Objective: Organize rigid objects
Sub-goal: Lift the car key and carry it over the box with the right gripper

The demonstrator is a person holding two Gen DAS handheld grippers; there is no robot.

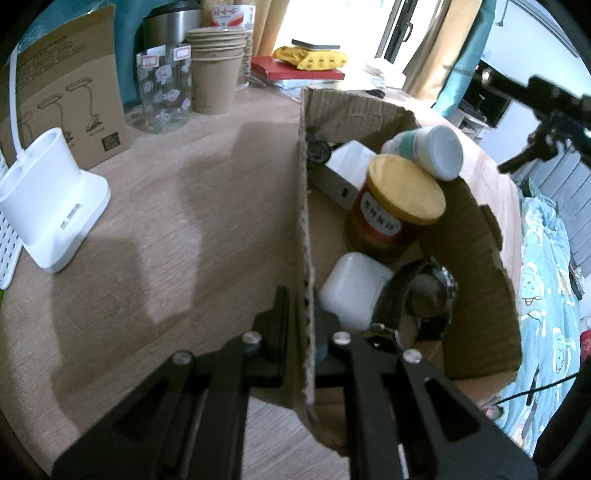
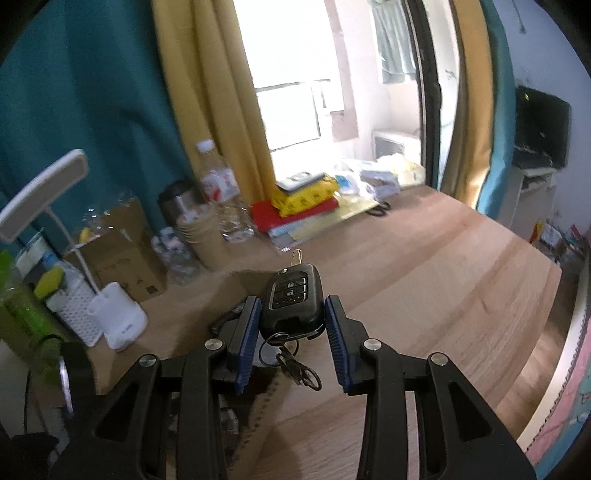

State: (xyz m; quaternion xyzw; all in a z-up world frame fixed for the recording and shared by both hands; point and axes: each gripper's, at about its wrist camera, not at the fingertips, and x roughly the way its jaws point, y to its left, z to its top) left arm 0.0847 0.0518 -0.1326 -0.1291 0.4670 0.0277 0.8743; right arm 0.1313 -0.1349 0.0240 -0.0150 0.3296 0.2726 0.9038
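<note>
The left claw (image 1: 306,332) is pinching the cardboard box (image 1: 480,258) wall to steady it, while the right claw (image 2: 291,321) is clamping a car key (image 2: 291,301) above the tabletop (image 2: 443,277), probably to box it

Wooden table (image 1: 155,206) fills the left wrist view, pale oak grain with soft shadows across it. On it at the left sits a white lamp base (image 1: 51,206), touching a white perforated holder (image 1: 7,254) at the very edge. Behind that stands a brown lamp carton (image 1: 70,99), then a clear printed jar (image 1: 164,88), and just beside it a stack of paper cups (image 1: 216,70). A steel flask (image 1: 170,26) rises behind the jar. Further back, a red book (image 1: 295,70) lies flat near the window. On the right, an open cardboard box (image 1: 476,236) rests on the tabletop, its near wall upright. From the right wrist view, scissors (image 2: 380,209) lie far back.
</note>
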